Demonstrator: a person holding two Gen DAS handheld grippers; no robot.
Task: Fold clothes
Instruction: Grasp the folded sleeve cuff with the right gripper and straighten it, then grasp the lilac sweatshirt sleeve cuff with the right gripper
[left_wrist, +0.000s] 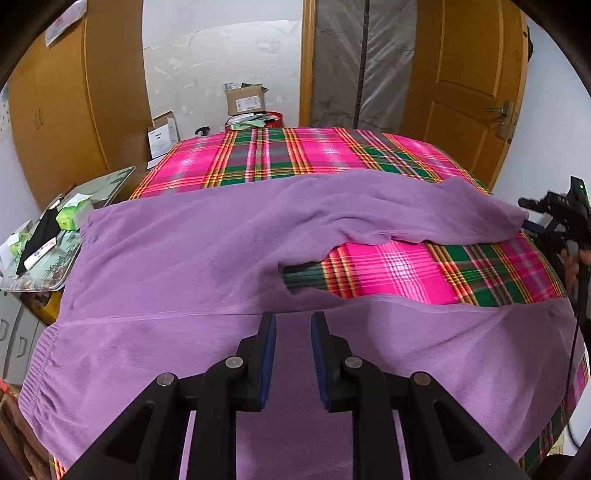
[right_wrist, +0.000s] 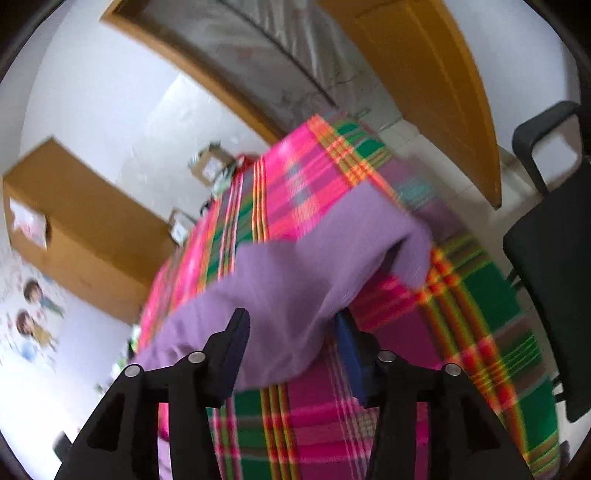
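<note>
Purple pants (left_wrist: 192, 258) lie spread on a bed with a pink-green plaid sheet (left_wrist: 399, 269), long axis running left-right across the left wrist view. The ribbed elastic waistband (left_wrist: 40, 373) sits at the left edge of the bed and the legs point right. The far leg (left_wrist: 424, 218) stretches right, a bit rumpled, its end near the bed's right edge; the near leg (left_wrist: 461, 354) runs along the near edge, and the two are apart with a wedge of bare plaid between them, so the pants form a sideways V opening to the right. The left gripper (left_wrist: 293, 321) hovers over the near leg close to the crotch seam, fingers partly apart, a narrow gap, nothing pinched between the blue pads (left_wrist: 269, 365). In the left wrist view the right gripper (left_wrist: 543, 218) shows at the far right just beside the end of the far leg, with part of a hand (left_wrist: 574, 266) below it. In the blurred right wrist view, the right gripper (right_wrist: 291, 325) has its fingers spread wide, with purple cloth (right_wrist: 280, 295) lying loose between them, not clamped as far as the blur allows. Left of the bed is a side table (left_wrist: 92, 188) with tissue packs; cardboard boxes (left_wrist: 245, 98) and a wooden door (left_wrist: 469, 70) stand behind, and a black chair (right_wrist: 550, 236) stands to the bed's right.
</note>
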